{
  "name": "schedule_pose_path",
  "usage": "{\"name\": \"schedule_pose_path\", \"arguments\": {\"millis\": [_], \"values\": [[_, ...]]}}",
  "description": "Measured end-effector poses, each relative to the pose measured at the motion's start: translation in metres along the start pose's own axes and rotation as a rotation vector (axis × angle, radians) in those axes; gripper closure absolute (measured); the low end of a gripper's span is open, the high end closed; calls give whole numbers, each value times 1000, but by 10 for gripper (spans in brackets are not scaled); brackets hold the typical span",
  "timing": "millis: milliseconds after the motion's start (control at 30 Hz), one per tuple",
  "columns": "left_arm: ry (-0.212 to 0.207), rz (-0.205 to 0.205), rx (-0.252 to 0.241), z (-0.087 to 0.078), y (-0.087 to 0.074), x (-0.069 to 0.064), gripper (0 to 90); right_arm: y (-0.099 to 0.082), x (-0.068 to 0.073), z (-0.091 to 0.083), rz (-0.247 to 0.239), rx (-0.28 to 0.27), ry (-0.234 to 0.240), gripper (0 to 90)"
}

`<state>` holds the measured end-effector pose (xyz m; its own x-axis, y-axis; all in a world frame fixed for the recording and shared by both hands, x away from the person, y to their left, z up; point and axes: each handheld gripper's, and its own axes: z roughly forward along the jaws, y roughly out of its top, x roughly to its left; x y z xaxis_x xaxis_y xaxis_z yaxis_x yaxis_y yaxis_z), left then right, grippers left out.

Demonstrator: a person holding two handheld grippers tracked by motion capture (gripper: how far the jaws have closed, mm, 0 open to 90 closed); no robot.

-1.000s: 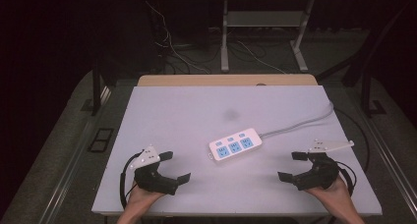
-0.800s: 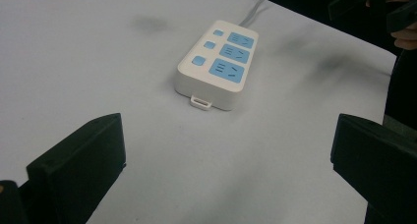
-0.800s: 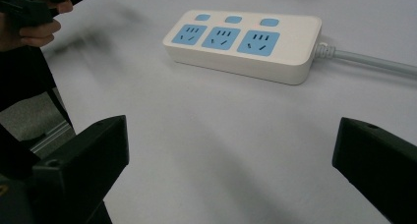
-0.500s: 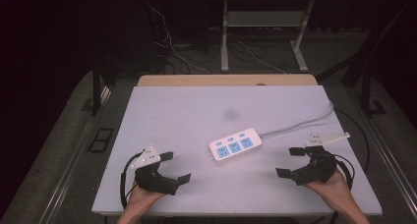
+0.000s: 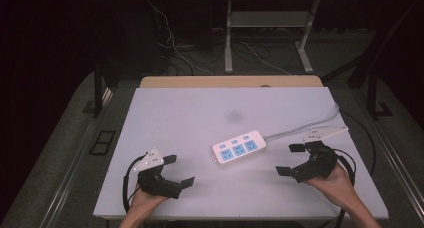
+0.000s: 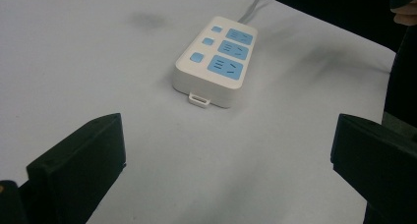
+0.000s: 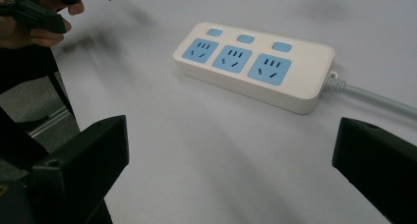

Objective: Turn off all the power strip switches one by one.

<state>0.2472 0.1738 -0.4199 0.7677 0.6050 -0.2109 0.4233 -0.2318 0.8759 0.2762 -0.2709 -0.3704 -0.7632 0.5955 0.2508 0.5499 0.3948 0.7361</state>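
A white power strip [image 5: 239, 147] with three blue sockets and three blue buttons lies near the middle of the white table [image 5: 200, 118], its grey cable [image 5: 305, 126] running off to the right edge. My left gripper [image 5: 179, 171] rests at the front left, open and holding nothing, to the left of the strip. My right gripper [image 5: 290, 159] hovers at the front right, open and facing the strip. In the left gripper view the power strip [image 6: 216, 66] lies ahead between the wide jaws. In the right gripper view the power strip [image 7: 255, 65] lies ahead with its cable [image 7: 373, 99] leading right.
A wooden board [image 5: 230, 81] borders the table's far edge. Cables [image 5: 175, 43] and a metal stand [image 5: 265, 23] sit on the dark floor behind. A faint grey smudge [image 5: 233, 117] marks the tabletop. The other hand and gripper [image 7: 39, 8] appear at top left of the right gripper view.
My right gripper has shifted left and slightly forward toward the power strip. The left gripper and the strip have stayed put.
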Motion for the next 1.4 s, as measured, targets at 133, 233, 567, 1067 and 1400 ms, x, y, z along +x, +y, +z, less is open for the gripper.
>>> {"name": "schedule_pose_path", "arguments": {"millis": [133,233,567,1067,1400], "values": [[-1,2,2,0,0,0,0,6,1,3,-18,6,4,4],[-3,2,2,0,0,0,0,11,2,5,-25,12,9,4],[-4,3,6,1,0,0,0,24,2,13,-36,34,18,4],[-5,6,7,1,0,0,0,49,5,25,-74,53,33,4],[-9,5,8,1,0,0,0,64,3,33,-80,65,41,4]]}}
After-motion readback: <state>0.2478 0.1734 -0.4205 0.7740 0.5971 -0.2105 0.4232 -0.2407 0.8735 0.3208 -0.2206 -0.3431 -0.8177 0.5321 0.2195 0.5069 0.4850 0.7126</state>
